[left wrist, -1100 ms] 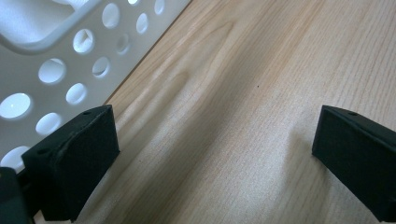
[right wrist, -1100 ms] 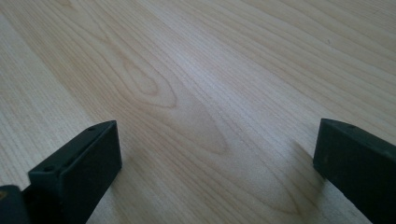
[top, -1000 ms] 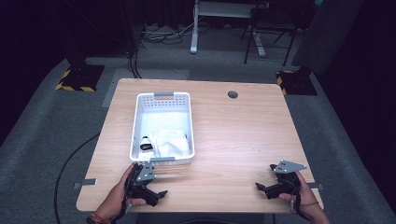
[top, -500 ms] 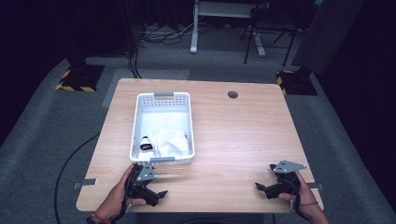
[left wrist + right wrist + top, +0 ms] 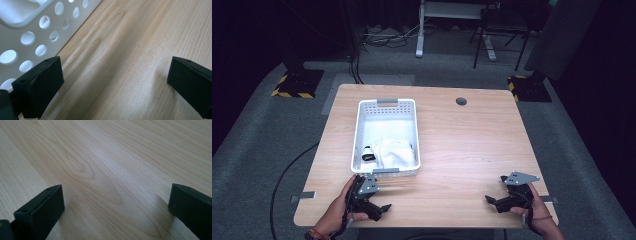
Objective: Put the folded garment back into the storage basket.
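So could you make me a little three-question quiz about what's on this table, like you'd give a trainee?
1. True or false: the white basket is empty.
2. Which gripper rests nearer the basket: A) left gripper, B) right gripper?
3. Fill in: both grippers' jaws stand ____, with only bare wooden table between them.

Key
1. False. A white cloth lies in its near end, with a small black and white item beside it; what that item is cannot be told.
2. A. It sits just in front of the basket's near wall; the right one is at the near right corner of the table.
3. open
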The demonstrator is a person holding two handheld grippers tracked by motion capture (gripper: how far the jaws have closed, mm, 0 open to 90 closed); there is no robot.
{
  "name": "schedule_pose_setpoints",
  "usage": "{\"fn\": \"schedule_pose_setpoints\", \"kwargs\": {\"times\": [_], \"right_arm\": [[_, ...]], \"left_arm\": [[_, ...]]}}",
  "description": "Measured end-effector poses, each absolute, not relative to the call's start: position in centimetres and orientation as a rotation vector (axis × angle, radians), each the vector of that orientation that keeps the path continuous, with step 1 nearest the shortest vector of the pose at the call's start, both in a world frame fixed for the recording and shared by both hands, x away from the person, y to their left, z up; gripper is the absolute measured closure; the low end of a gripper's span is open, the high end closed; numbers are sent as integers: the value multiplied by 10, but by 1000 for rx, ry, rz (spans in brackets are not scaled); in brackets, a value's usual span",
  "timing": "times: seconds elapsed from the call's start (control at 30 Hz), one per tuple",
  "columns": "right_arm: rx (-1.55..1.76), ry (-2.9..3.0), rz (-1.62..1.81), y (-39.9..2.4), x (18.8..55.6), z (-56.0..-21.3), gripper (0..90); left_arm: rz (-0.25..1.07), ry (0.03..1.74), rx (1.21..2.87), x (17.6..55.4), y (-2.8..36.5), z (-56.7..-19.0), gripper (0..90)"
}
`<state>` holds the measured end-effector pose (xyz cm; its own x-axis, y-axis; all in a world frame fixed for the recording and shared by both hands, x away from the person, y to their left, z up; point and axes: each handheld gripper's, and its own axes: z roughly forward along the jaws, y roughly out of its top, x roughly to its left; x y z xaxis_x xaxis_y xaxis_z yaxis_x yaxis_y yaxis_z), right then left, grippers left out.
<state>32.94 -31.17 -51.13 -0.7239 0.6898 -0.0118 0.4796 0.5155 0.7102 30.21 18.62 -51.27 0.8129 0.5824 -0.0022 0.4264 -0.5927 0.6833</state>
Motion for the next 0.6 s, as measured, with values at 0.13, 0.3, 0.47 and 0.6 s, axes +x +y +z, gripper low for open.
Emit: {"fn": "schedule_pose_setpoints", "kwargs": {"times": [0.13, 0.3, 0.47, 0.6], "right_arm": [[981, 2467, 1022, -312, 330, -511, 6], [982, 2467, 1021, -311, 330, -511, 5], [985, 2465, 1021, -311, 330, -511, 5], [984, 2465, 1021, -311, 330, -511, 5]], "left_arm": [[289, 738, 2293, 302, 186, -513, 5], [288, 738, 2293, 302, 186, -513, 5], [287, 739, 2293, 302, 186, -513, 4], [286, 739, 2293, 303, 186, -513, 4]]}}
